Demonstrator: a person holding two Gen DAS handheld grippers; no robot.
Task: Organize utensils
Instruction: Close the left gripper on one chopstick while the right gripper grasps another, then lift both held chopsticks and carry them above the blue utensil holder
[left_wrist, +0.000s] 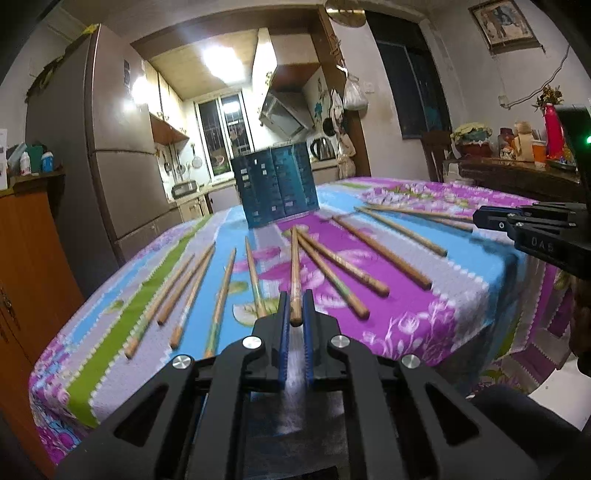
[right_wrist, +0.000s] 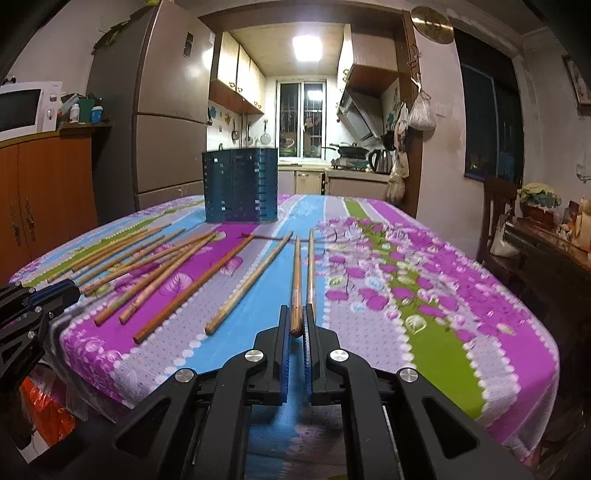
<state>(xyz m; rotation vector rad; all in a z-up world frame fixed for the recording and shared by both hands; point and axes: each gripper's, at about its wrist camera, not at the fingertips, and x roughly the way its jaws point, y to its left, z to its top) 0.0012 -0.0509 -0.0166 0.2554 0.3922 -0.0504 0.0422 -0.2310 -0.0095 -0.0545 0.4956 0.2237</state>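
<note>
On the desk (right_wrist: 436, 354), under its flowered cloth, wooden chopsticks (right_wrist: 166, 273) lie loose and fanned out in front of the blue perforated holder (right_wrist: 240, 186), which stands upright at the far end of the cloth. The left claw (left_wrist: 295, 314) has its blue pads a little apart with the butt end of one chopstick (left_wrist: 294, 273) between them; whether they already pinch it cannot be told. The right claw (right_wrist: 295, 325) likewise brackets the thick end of a chopstick (right_wrist: 296, 288), its pads close on either side but with no clear sign of a firm clamp, and a second stick (right_wrist: 311, 266) lies just beside that one, nearer the holder at its tip. These sticks look light, stiff and smooth, so they will likely roll or swivel under a loose pinch; taking hold near the thick end, as both claws are placed to do, seems sound, though a grip closer to the middle would probably steady the swing toward the holder. The left view alone shows the far-left sticks on the green stripe and the right claw from the side; the right view alone shows the bare cloth to the right of the holder.
</note>
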